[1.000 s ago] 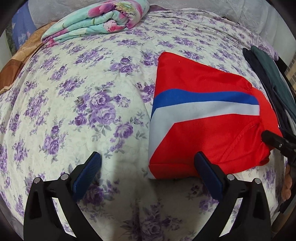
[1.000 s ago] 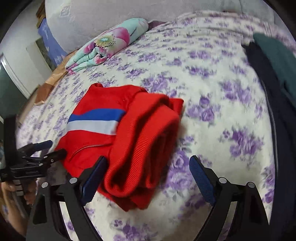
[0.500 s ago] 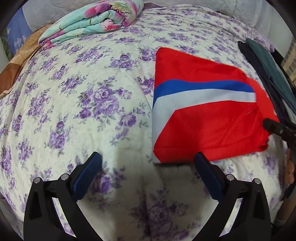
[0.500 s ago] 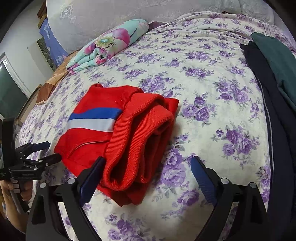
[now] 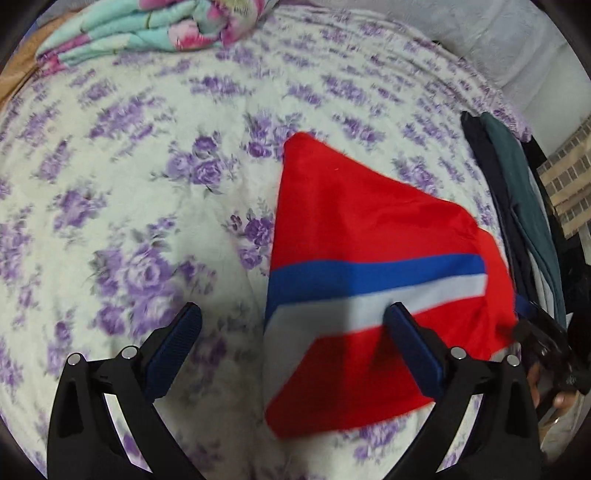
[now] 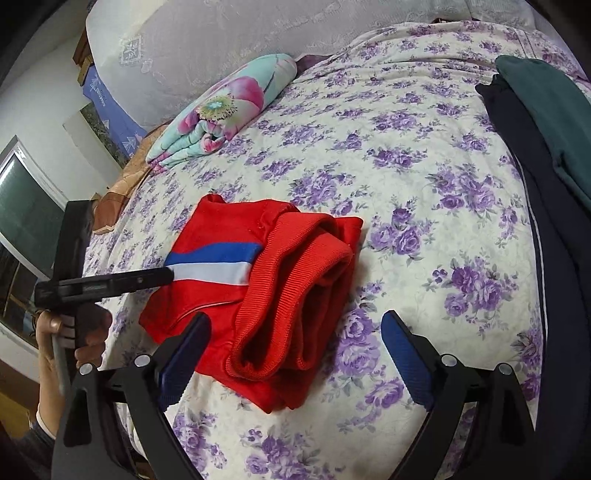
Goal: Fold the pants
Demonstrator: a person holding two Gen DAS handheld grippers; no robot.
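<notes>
While your left gripper (image 5: 291,314) hangs over the flowered bedspread (image 5: 129,166) with its blue-padded fingers spread wide and nothing between them, the folded red pants (image 5: 362,236) lie under and ahead of its right-hand finger, whose tip overlaps the white stripe below the blue one. The left-hand finger sits over bare bedspread, so the near left edge of the pants falls inside the open gap. The picture is smeared (motion blur), so I cannot tell whether that finger touches the cloth. Far back lies a folded floral blanket (image 5: 155,26), and along the right edge a dark garment pile (image 5: 517,192); a bit of your right gripper shows at the lower right.

In the right wrist view, your right gripper (image 6: 295,332) is likewise wide open and holds nothing. The pants (image 6: 255,280) lie on the bedspread (image 6: 424,184) just ahead, their ribbed waistband end toward the camera, nearer the left-hand finger than the right. Your left gripper (image 6: 162,276) comes in from the left, held in your hand (image 6: 79,332), its tip at the striped edge of the pants. The blanket (image 6: 221,107) lies beyond, the dark garments (image 6: 535,155) to the right.
</notes>
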